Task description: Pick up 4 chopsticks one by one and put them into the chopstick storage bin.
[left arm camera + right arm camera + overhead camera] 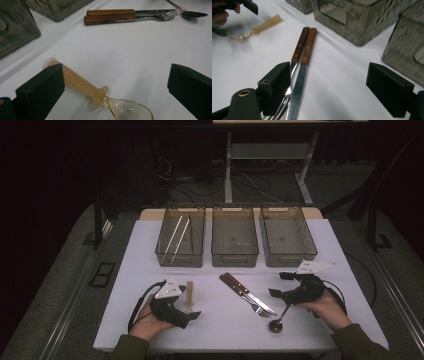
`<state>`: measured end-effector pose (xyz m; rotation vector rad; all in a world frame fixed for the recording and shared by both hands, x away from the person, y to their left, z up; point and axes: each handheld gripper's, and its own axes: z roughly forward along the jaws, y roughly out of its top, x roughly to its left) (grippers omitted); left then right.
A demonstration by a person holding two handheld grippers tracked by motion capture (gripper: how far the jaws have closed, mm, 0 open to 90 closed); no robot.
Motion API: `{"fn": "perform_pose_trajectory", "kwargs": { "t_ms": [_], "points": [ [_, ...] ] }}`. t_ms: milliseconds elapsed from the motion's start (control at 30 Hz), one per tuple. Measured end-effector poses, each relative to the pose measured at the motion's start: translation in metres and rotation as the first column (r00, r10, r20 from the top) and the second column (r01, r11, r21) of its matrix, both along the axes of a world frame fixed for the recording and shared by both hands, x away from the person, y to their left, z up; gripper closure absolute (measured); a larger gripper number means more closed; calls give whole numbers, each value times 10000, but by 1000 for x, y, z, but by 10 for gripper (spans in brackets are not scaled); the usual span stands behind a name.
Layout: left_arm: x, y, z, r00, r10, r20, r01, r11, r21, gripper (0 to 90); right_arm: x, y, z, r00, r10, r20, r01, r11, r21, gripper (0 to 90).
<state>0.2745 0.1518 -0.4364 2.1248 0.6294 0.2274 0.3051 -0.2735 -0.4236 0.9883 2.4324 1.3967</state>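
A white rectangular table (220, 320) is seen from above, with three smoky translucent plastic bins (234, 242) lined up across the upper middle of the high view. Two pale chopsticks (176, 239) are already laid in the leftmost bin, which suggests that utensils are being sorted by kind.

At lower left of the high view, the left gripper (192, 316) is held low beside a translucent amber plastic spoon with a thick ribbed handle (82, 85). In the left gripper view the jaws are spread wide, one black pad overlapping the spoon's handle at lower left and the other standing well apart at the right edge. Nothing is clasped; the spread appears meant to straddle the spoon before closing.

At lower right of the high view, the right gripper (278, 284) is held just above the table, its jaws also wide and empty. In the right gripper view they frame a wooden-handled steel knife (302, 72) and a wooden-handled fork (297, 53), lying side by side and touching. A dark metal spoon (278, 321) rests near the person's right hand (327, 310), at lower centre right.
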Motion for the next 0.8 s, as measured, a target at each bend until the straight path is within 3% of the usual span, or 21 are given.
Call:
{"fn": "perform_pose_trajectory", "kwargs": {
  "t_ms": [333, 533, 800],
  "points": [
    [1, -1, 0, 10000, 65, 17, -65, 9999, 151, 0, -28, -12, -14, 9992, -411, 18, 411, 9991, 57, 153],
    [1, 0, 0, 9998, 197, 14, -197, 9994, 292, 13, -41, -24, -17, 9971, -740, 172, 743, 9971, -181, 153],
    [3, 5, 5, 9981, 605, 93, -607, 9976, 320, 134, -49, -34, -17, 9942, -1023, 341, 1029, 9946, -141, 152]
  ]
}}
